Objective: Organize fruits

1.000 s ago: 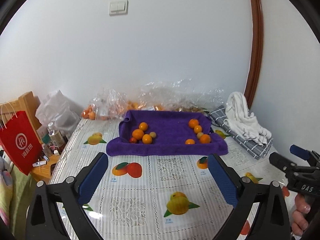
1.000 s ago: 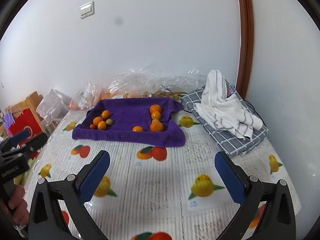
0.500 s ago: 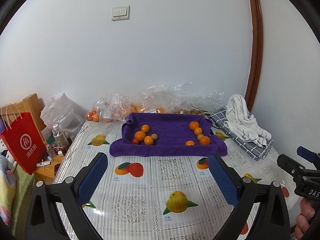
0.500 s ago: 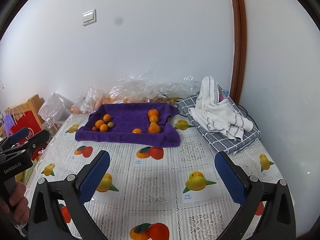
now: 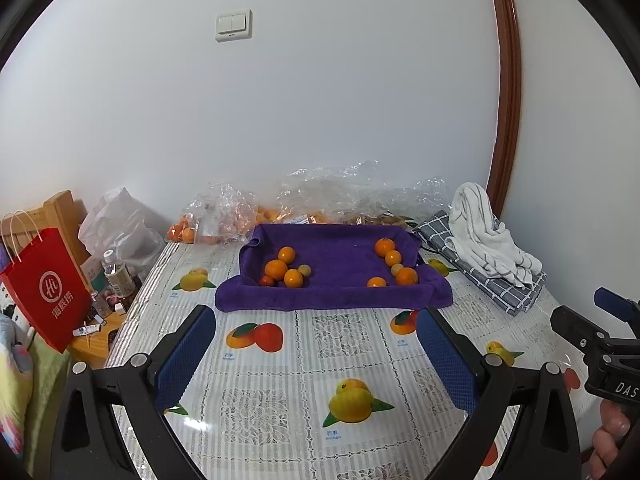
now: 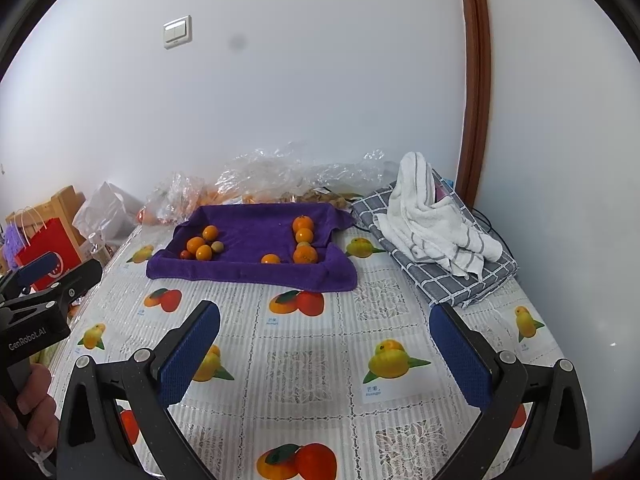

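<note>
A purple towel (image 5: 336, 280) (image 6: 248, 268) lies spread at the far side of the table with raised edges. On its left sits a cluster of oranges (image 5: 276, 269) (image 6: 196, 245) with a small pale fruit and a small red one. On its right several oranges (image 5: 406, 276) (image 6: 305, 255) form a loose line. My left gripper (image 5: 316, 354) is open and empty, well short of the towel. My right gripper (image 6: 326, 346) is likewise open and empty, also short of the towel. Each gripper shows at the edge of the other's view.
Crinkled plastic bags (image 5: 340, 196) with more oranges line the wall behind the towel. A white striped towel (image 6: 432, 216) rests on a folded grey checked cloth (image 6: 460, 276) at the right. A red paper bag (image 5: 44, 288), bottles and clutter stand off the table's left edge. The tablecloth (image 5: 340, 360) has fruit prints.
Both grippers have pulled back and risen from the towel, so it looks smaller and farther. Both stay open. The fruits have not moved.
</note>
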The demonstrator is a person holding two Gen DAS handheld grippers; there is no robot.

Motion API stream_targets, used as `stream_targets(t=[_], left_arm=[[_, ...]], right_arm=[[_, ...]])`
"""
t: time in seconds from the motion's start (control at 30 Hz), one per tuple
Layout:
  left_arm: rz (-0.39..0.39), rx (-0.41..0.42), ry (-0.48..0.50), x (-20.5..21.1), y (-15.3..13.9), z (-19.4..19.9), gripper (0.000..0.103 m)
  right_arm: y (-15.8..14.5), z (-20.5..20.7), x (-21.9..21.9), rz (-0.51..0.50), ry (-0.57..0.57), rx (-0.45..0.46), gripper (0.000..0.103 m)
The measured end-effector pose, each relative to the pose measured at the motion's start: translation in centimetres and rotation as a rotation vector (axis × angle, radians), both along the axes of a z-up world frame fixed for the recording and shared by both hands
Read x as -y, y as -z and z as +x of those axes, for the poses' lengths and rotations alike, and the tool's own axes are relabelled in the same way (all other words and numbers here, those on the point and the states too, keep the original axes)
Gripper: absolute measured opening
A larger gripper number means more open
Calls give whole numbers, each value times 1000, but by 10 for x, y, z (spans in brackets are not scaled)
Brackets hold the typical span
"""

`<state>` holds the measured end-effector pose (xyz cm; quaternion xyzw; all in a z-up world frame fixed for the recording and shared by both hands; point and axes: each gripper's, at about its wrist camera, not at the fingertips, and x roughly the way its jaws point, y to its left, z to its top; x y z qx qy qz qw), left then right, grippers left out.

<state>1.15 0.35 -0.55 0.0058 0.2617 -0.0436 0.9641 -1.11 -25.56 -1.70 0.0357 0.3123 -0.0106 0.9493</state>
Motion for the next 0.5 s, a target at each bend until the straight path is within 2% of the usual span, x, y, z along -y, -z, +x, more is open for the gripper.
stream_targets(t=[0.5], left_arm=[[4, 5, -2, -2, -1, -1, 101]], right_arm=[[-1, -1, 0, 4, -1, 5, 103]])
